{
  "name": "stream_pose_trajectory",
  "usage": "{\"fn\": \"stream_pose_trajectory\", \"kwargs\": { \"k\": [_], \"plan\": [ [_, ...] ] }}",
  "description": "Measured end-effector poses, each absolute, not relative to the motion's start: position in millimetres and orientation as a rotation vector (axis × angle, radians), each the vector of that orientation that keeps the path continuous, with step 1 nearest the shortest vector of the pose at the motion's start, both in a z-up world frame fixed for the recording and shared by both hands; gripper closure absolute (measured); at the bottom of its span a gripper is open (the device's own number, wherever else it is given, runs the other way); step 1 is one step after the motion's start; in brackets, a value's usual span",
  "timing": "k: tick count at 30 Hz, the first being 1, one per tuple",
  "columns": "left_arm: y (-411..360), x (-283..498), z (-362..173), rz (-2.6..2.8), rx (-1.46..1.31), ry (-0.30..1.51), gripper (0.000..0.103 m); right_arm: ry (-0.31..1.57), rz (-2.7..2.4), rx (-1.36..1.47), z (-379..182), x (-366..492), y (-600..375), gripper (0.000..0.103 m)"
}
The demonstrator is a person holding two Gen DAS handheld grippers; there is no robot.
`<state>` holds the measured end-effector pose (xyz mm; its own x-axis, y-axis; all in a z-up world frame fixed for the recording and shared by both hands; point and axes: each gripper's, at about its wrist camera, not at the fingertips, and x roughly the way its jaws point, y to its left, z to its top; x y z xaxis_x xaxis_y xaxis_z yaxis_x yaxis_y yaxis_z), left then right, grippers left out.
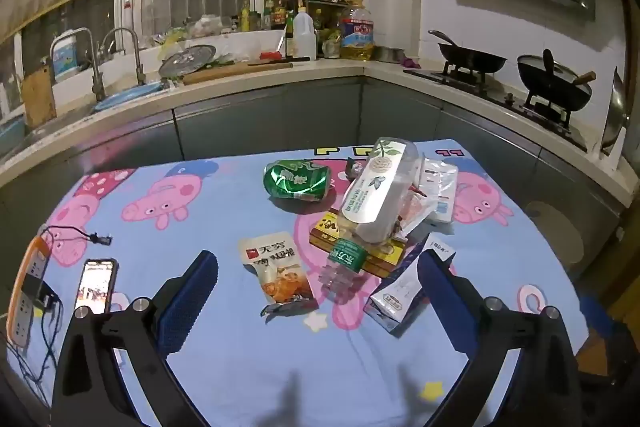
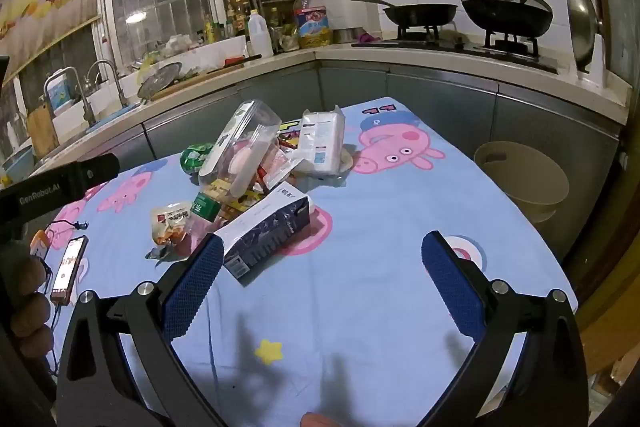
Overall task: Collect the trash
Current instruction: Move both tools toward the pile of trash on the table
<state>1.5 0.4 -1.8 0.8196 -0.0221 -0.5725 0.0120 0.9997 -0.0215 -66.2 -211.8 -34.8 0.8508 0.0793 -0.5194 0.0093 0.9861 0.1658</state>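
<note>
Left wrist view: left gripper (image 1: 318,281) hangs above the table (image 1: 224,211), jaws spread wide, nothing between them. Trash lies heaped ahead of it: a crushed green can (image 1: 297,180), a clear plastic bottle (image 1: 374,195) tilted across a yellow box (image 1: 352,247), a snack pouch (image 1: 276,273) flat on the cloth, a small carton (image 1: 404,287) just beside the right finger. A phone (image 1: 95,285) lies apart at left.

Right wrist view: right gripper (image 2: 322,259) likewise spread and empty, the carton (image 2: 266,233) near its left finger. A beige bin (image 2: 520,173) stands beside the table.
</note>
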Motion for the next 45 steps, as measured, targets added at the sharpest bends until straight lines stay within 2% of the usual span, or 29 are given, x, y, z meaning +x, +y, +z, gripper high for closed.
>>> {"fn": "stream_pose_trajectory", "kwargs": {
  "k": [25, 45],
  "plan": [
    [15, 0, -14, 0.039, -0.031, 0.63, 0.004, 0.565, 0.041, 0.144, -41, -64, -202, 0.005],
    [-9, 16, -50, 0.081, 0.04, 0.749, 0.004, 0.633, 0.034, 0.214, -54, -30, -226, 0.005]
  ]
}}
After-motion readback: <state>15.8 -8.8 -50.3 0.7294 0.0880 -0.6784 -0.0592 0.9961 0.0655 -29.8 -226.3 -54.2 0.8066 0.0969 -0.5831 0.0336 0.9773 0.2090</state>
